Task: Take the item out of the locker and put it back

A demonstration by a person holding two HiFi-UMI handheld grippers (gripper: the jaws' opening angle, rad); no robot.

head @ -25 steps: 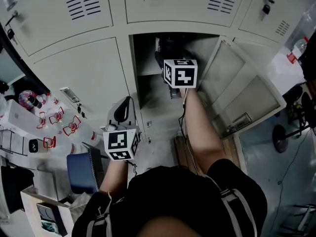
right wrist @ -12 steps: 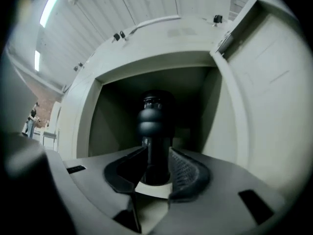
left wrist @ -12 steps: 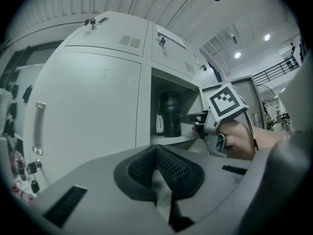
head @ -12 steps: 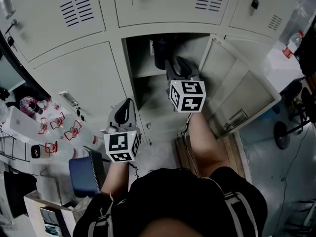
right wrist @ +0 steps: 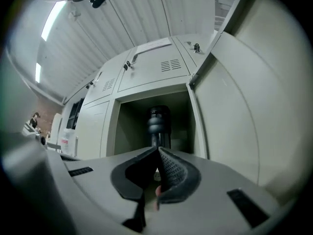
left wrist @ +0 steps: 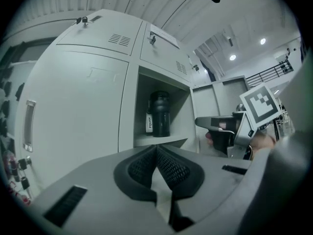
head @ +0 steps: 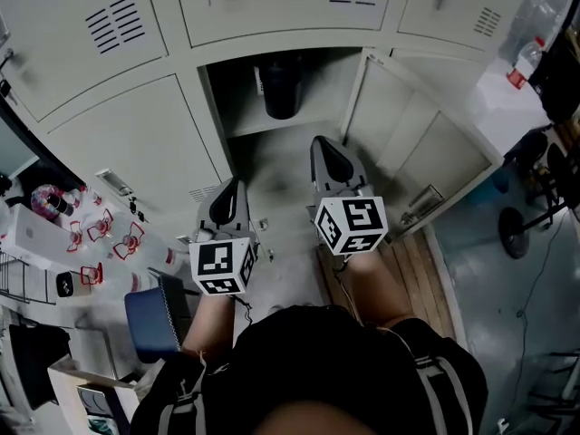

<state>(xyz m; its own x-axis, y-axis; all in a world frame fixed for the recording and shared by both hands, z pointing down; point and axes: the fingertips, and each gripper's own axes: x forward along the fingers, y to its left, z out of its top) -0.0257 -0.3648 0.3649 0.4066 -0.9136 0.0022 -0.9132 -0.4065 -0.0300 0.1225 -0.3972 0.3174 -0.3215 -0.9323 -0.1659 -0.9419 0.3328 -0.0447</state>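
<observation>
A black bottle (head: 281, 87) stands upright on the upper shelf of the open locker (head: 272, 152); it also shows as the bottle (left wrist: 160, 114) in the left gripper view and as the bottle (right wrist: 159, 124) straight ahead of the right jaws. My right gripper (head: 319, 143) is outside the locker, below the shelf, shut with nothing between its jaws (right wrist: 158, 150). My left gripper (head: 236, 184) hangs in front of the closed door to the left, also shut and empty (left wrist: 156, 148). The right gripper (left wrist: 220, 131) appears at the right of the left gripper view.
The locker door (head: 426, 143) stands swung open to the right. Closed lockers (head: 118, 125) surround the open one. A cluttered desk with a blue notebook (head: 152, 314) lies at the left. An office chair base (head: 526, 234) stands on the floor at the right.
My right gripper has drawn back out of the locker toward the person, leaving the black bottle on the shelf. The left gripper has stayed where it was.
</observation>
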